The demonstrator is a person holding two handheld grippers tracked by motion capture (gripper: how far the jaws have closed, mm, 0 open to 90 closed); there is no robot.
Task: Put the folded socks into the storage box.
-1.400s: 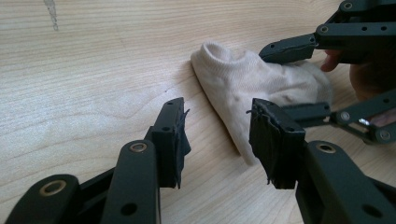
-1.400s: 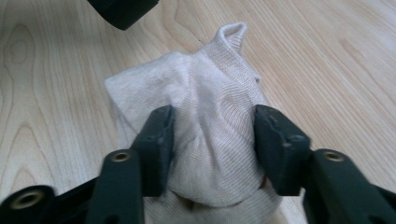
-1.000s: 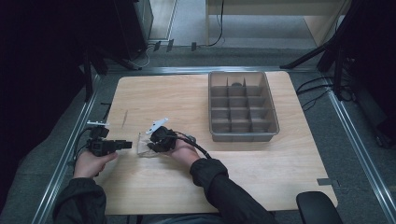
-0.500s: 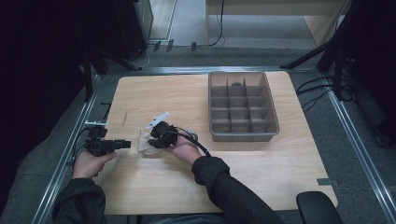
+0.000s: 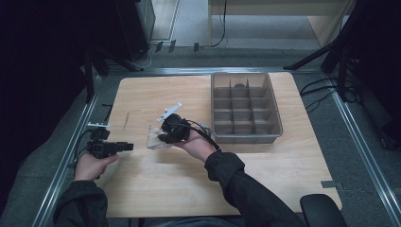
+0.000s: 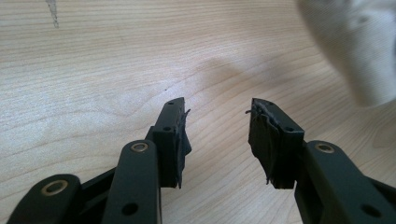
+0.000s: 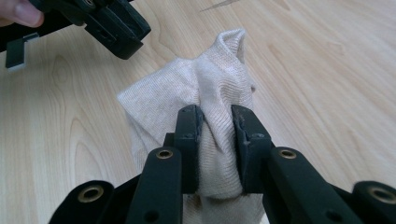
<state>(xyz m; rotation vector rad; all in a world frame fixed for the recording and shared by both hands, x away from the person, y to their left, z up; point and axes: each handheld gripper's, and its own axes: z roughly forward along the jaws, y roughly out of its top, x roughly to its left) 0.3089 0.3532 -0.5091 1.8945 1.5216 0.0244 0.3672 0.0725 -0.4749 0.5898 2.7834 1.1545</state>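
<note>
A beige knitted cloth [image 7: 187,88], bunched up, hangs in my right gripper [image 7: 215,116], whose jaws are shut on a fold of it. From above, the right gripper [image 5: 163,137] sits left of the table's middle, raised off the wood, and the cloth [image 5: 153,141] droops from it to the left. My left gripper [image 5: 128,147] rests near the left edge, pointing right toward the cloth. Its jaws [image 6: 217,109] stand open over bare wood with nothing between them. An edge of the cloth [image 6: 355,46] shows at that view's upper right.
A grey compartment tray [image 5: 279,127] stands at the back right of the wooden table [image 5: 236,189], with a small dark item [image 5: 240,85] in one far cell. A metal rail [image 5: 66,156] borders the left side. Cables trail from both grippers.
My right gripper has risen and shifted slightly right, lifting the cloth with it. The left gripper has stayed where it was.
</note>
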